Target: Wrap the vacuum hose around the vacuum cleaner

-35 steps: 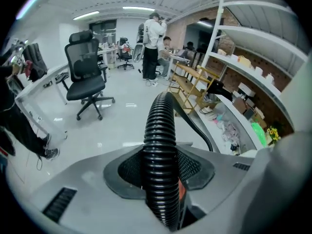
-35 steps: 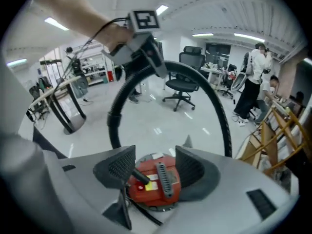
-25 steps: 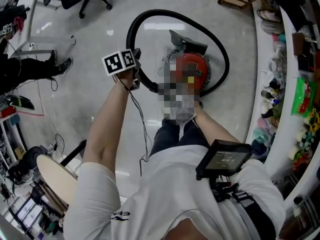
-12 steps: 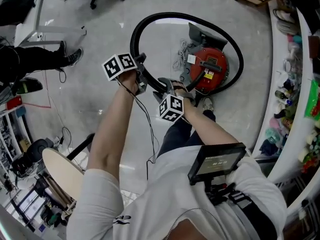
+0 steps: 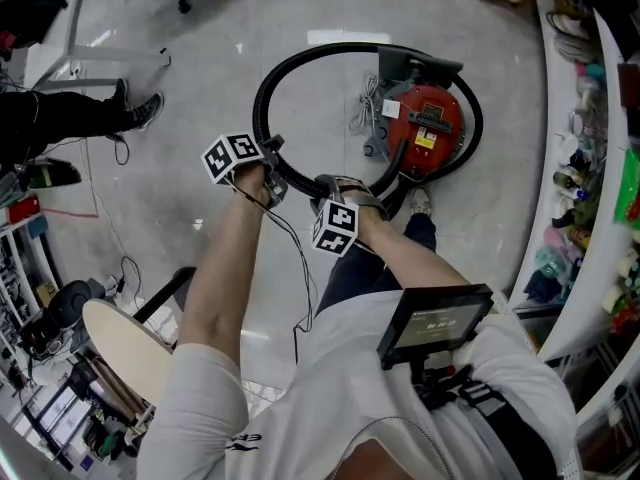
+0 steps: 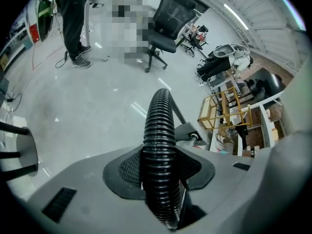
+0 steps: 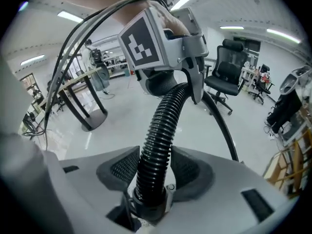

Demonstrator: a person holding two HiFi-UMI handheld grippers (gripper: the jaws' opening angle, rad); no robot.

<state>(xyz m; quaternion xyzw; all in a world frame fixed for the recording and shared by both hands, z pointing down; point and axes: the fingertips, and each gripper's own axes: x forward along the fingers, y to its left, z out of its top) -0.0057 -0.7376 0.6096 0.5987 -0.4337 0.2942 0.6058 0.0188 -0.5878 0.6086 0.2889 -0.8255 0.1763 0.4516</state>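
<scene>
The red vacuum cleaner is seen on the floor, at about 1 o'clock from the person. The black hose is curved in a ring from the cleaner over 12 o'clock and down past 9 o'clock to both grippers. It is clamped between the fingers of the left gripper, with its long axis pointing to 12 o'clock there. The fingers of the right gripper are closing around the hose, apparently not yet pressed on it. From there the hose rises toward 1 o'clock.
</scene>
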